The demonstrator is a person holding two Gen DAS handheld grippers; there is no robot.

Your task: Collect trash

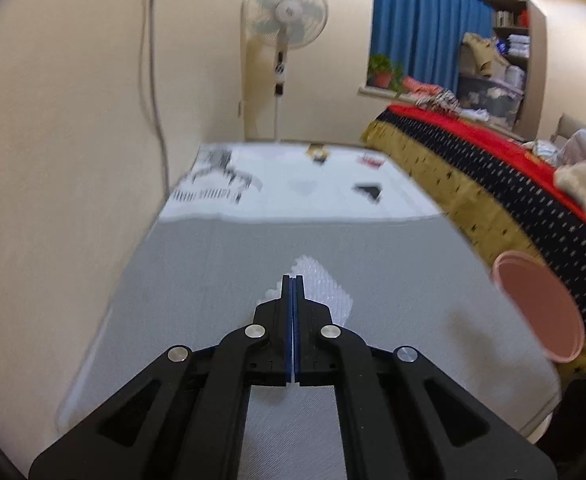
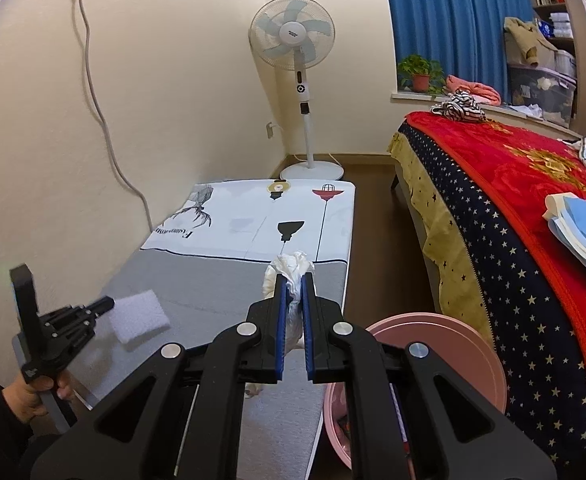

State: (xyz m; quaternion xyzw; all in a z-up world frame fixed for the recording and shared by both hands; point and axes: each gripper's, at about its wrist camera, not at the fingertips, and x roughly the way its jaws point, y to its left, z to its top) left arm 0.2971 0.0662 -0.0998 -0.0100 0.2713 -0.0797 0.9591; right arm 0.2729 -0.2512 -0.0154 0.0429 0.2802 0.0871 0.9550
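Above the pink bin (image 2: 433,364), a little toward the wall side of its rim, my right gripper (image 2: 294,292) is clamped on a crumpled white tissue (image 2: 291,270), whose wad bulges out past the fingertips. It has not gone into the bin yet. My left gripper (image 1: 293,280) is off toward the wall from the bin, over the grey mat (image 1: 213,280); its jaws are pressed together with no gap showing, and they pinch the near edge of a white foam sheet (image 1: 329,288). From the right wrist view the sheet (image 2: 139,316) hangs off the tips of that gripper (image 2: 107,303), clear of the mat.

As I judge it, both pieces are picked up and neither is dropped, so the collecting is about half done for these two. Something dark already lies at the bottom of the bin, though I cannot make out what. What is left is carrying the tissue over the opening and letting go, then bringing the foam across to the bin as well. I see no other loose trash on the mat.
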